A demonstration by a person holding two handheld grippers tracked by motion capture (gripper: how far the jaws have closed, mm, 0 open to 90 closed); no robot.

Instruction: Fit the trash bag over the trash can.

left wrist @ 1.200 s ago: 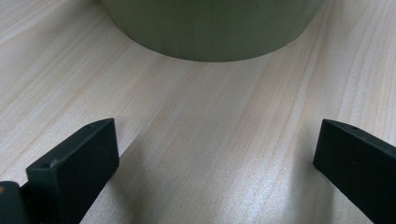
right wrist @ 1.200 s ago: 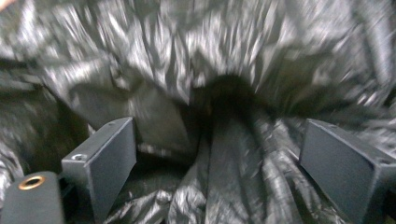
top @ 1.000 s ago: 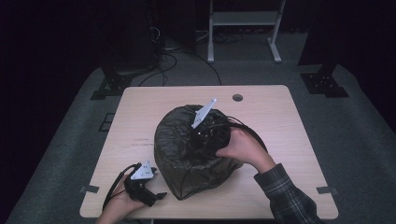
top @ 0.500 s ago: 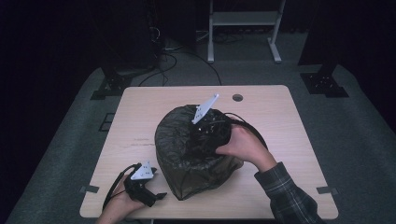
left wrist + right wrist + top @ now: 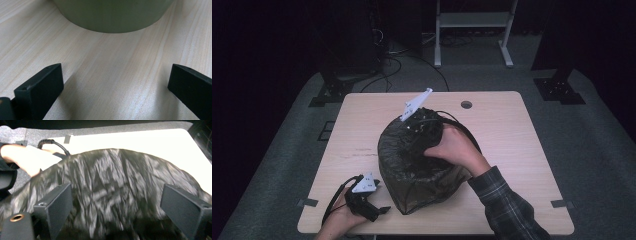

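A dark plastic bag (image 5: 422,172) lines a round olive-green bin (image 5: 112,15) that stands mid-table. My right gripper (image 5: 418,131), held by a hand (image 5: 457,147), rests over the bag's top with its grey plate (image 5: 414,105) sticking up. In the right gripper view its jaws stand wide open (image 5: 117,195) over the blurred, crinkled bag (image 5: 117,170), nothing between them. My left gripper (image 5: 379,209) lies low on the table (image 5: 512,130) at the front left. It is open (image 5: 116,72) and faces the bin's base a short way off.
A round cable hole (image 5: 466,104) sits near the table's far edge. Grey tape marks (image 5: 562,203) lie at the front corners. A white frame (image 5: 472,20) and cables (image 5: 392,55) are on the dark floor behind the table.
My right hand and gripper have shifted slightly on top of the bag, and the right gripper view is blurred. The left gripper has stayed in place.
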